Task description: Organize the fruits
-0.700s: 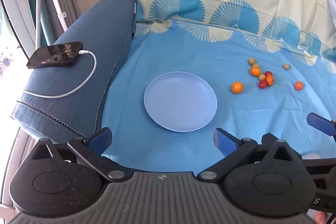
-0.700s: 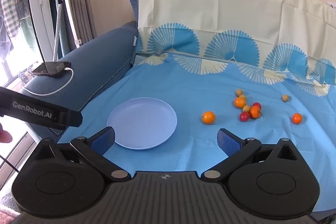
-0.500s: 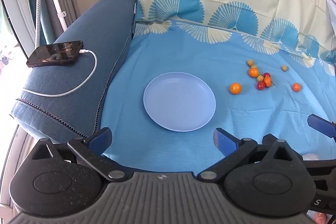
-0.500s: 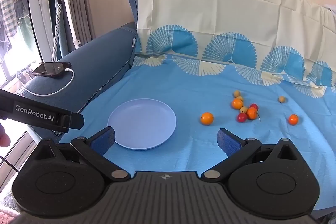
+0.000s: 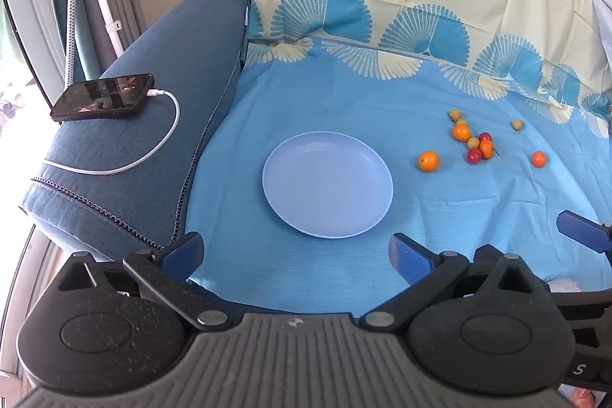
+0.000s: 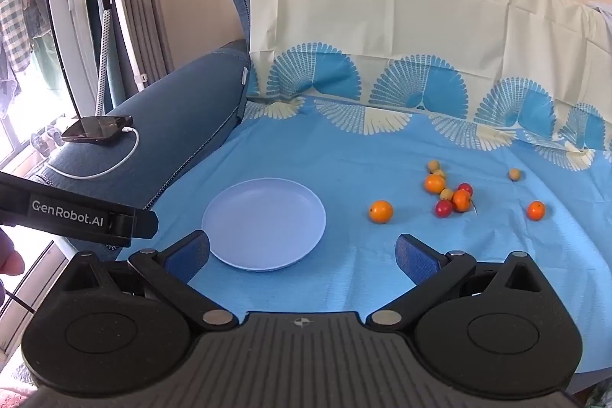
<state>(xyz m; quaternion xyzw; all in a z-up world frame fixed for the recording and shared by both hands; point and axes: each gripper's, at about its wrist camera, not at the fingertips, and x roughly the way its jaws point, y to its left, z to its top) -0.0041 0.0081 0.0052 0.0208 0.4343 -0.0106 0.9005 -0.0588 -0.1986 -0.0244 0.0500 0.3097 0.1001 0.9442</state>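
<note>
An empty pale blue plate (image 5: pixel 327 184) (image 6: pixel 264 228) lies on the blue sofa cover. To its right lie small fruits: a lone orange one (image 5: pixel 428 161) (image 6: pixel 381 211), a cluster of orange, red and yellow ones (image 5: pixel 474 142) (image 6: pixel 449 194), another orange one (image 5: pixel 538 159) (image 6: pixel 535 210) and a yellow one (image 5: pixel 516 124) (image 6: pixel 514 174) farther right. My left gripper (image 5: pixel 294 253) is open and empty, near the cover's front edge before the plate. My right gripper (image 6: pixel 302 253) is open and empty, before the plate and the lone orange fruit.
A phone (image 5: pixel 103 97) on a white charging cable (image 5: pixel 153 148) lies on the dark blue sofa armrest (image 5: pixel 153 109) at left. The sofa back (image 6: pixel 382 37) stands behind the fruits. The left gripper's body (image 6: pixel 76 217) shows at the left of the right wrist view.
Both views have shifted slightly; the fruits sit a little farther left in both views. Both grippers stay open and nothing was grasped.
</note>
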